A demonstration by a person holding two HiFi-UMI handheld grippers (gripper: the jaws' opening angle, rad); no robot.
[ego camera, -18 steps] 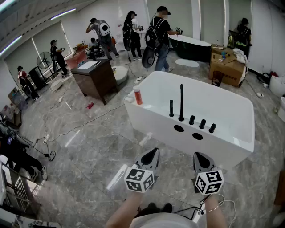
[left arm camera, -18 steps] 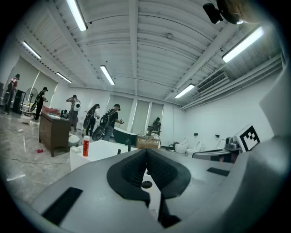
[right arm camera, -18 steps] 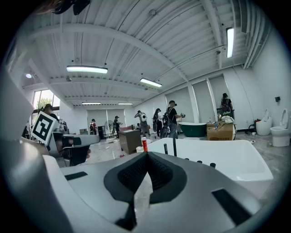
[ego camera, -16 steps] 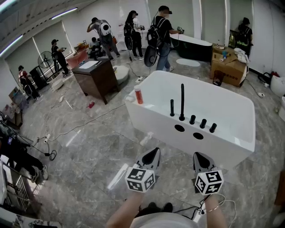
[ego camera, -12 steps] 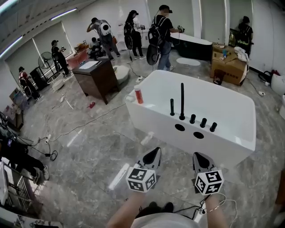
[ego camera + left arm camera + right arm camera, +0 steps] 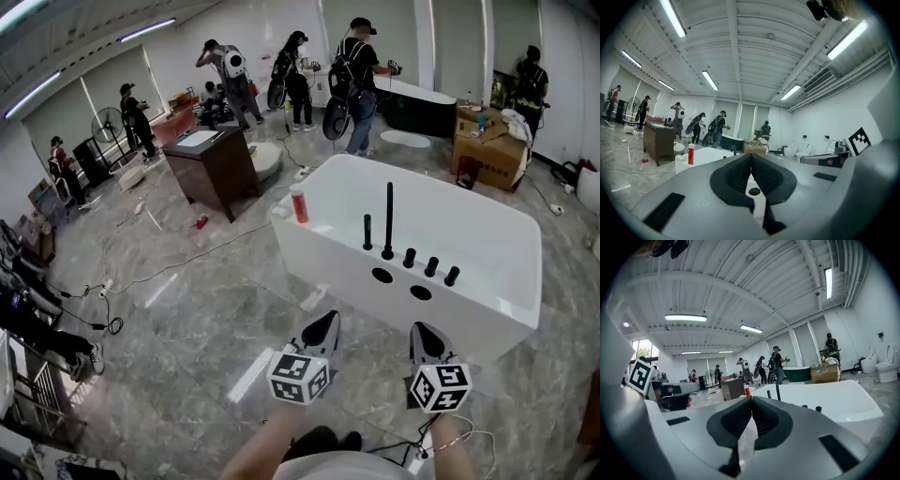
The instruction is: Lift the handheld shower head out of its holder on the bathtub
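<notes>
A white bathtub (image 6: 487, 272) stands ahead of me on the marble floor. On its near rim the black handheld shower head (image 6: 387, 220) stands upright in its holder, with a shorter black spout (image 6: 367, 232) to its left and three black knobs (image 6: 430, 266) to its right. The shower head (image 6: 777, 391) also shows in the right gripper view. My left gripper (image 6: 327, 322) and right gripper (image 6: 420, 332) hover side by side in front of the tub, well short of it. Both are shut and hold nothing.
A red-and-white bottle (image 6: 299, 204) stands on the tub's left corner. A dark wooden cabinet (image 6: 217, 162) sits to the left, cardboard boxes (image 6: 491, 148) at the back right. Several people work at the far end. Cables (image 6: 169, 267) trail across the floor.
The head view has tilted slightly, so the tub and room sit a little lower in frame. Both grippers stay shut and about where they were.
</notes>
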